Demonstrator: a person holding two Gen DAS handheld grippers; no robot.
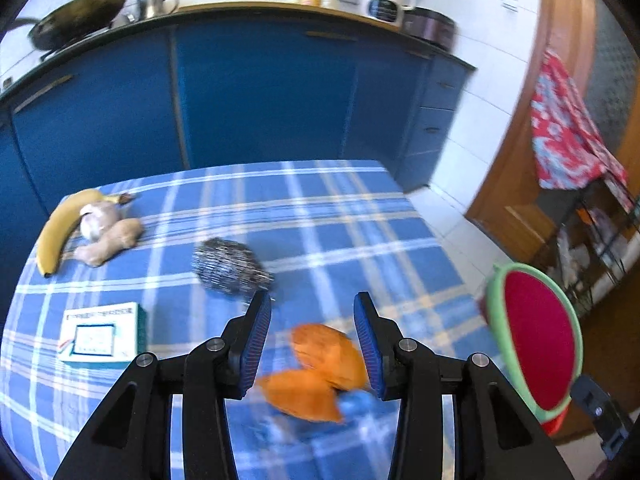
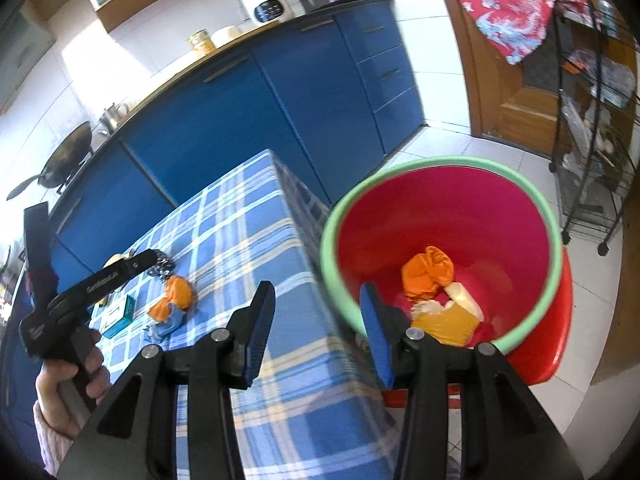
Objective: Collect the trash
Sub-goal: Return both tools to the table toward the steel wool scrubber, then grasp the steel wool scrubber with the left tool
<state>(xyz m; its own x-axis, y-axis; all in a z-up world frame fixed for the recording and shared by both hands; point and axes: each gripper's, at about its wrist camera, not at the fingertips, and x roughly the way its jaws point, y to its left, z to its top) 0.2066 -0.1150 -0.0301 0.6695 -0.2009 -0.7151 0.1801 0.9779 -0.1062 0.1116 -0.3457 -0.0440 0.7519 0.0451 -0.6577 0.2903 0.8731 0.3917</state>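
Note:
Orange peel [image 1: 320,368] lies on the blue checked tablecloth [image 1: 320,220] with a small blue scrap [image 1: 356,404] beside it. My left gripper [image 1: 312,320] hovers over the peel, open, its pads not touching it. The right wrist view shows the same peel [image 2: 172,300] below the left gripper [image 2: 154,258], which a hand [image 2: 68,392] holds. My right gripper [image 2: 316,312] is open and empty, over the table's edge next to the red bin with a green rim [image 2: 552,240]. Inside the bin lie orange peel [image 2: 426,276] and yellow scraps [image 2: 444,324].
A steel scourer [image 1: 228,268], a banana [image 1: 60,228], garlic [image 1: 96,220], ginger [image 1: 112,240] and a small box [image 1: 104,336] sit on the table. Blue cabinets [image 1: 260,92] stand behind it. The bin [image 1: 536,336] is off the table's right side, near a wire rack [image 2: 592,120].

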